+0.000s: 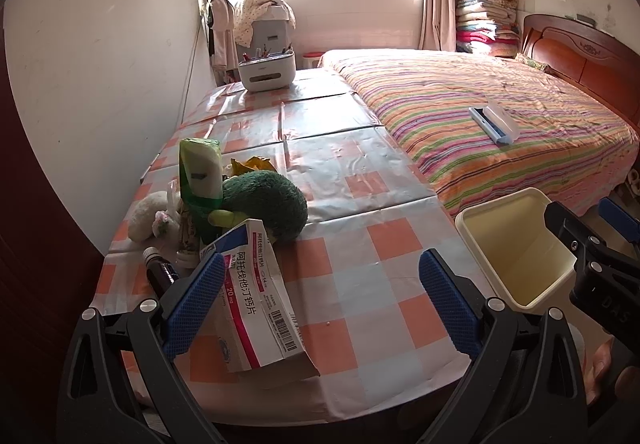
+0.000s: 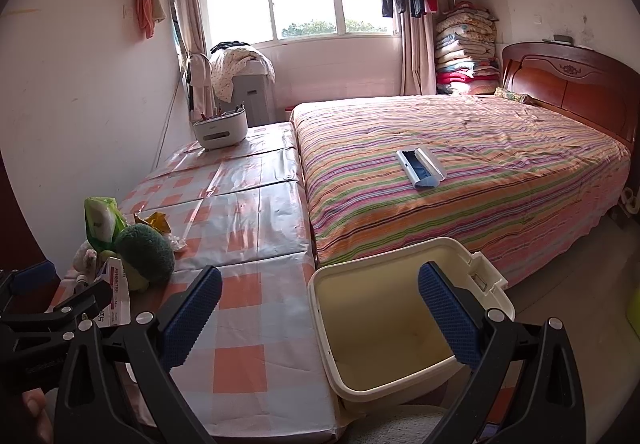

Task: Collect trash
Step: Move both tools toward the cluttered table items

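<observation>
A white and pink medicine box leans on the checked table between my left gripper's open blue pads, nearer the left pad. Behind it lie a green wipes pack, a yellow wrapper, a dark bottle and a green plush toy. A cream bin stands right of the table. My right gripper is open and empty over the bin. The box also shows in the right wrist view.
A white plush toy lies at the table's left edge. A white organizer stands at the table's far end. A striped bed with a blue-white case fills the right side. The wall runs along the left.
</observation>
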`<control>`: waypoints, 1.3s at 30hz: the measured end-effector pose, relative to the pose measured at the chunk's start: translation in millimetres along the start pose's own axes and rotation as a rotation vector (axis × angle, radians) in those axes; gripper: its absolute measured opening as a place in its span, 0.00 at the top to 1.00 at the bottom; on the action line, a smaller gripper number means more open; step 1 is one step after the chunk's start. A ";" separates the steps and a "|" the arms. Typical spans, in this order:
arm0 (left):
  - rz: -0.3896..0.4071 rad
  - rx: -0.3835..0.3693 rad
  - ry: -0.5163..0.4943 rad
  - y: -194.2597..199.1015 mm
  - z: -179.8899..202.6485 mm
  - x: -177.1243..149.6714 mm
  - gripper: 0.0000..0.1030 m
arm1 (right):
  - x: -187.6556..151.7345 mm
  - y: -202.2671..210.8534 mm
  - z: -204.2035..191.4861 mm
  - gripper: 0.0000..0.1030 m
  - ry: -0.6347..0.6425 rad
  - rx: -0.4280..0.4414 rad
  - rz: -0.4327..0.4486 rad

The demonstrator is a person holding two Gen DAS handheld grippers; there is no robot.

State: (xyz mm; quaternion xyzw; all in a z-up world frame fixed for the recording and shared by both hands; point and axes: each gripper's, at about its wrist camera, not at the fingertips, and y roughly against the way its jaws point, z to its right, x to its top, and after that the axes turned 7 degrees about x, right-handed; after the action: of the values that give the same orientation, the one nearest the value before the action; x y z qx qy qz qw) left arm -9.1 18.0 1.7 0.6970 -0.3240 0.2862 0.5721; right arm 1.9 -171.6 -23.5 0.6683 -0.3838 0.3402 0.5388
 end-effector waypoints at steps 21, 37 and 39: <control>-0.013 0.020 0.037 -2.9 -18.3 -4.9 0.07 | -4.1 -6.6 -13.2 0.07 0.021 0.026 -0.026; -0.034 0.021 0.083 -7.6 -38.6 -9.5 0.07 | -10.5 -13.0 -30.5 0.07 0.043 0.072 -0.053; -0.035 0.016 0.088 -7.2 -43.9 -10.0 0.07 | -11.6 -13.9 -31.8 0.07 0.041 0.078 -0.058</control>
State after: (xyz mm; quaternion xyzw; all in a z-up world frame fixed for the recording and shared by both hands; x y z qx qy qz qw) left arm -11.0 63.3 -2.5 0.6936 -0.2841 0.3092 0.5853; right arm 7.3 -137.0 -34.1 0.6926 -0.3394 0.3527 0.5299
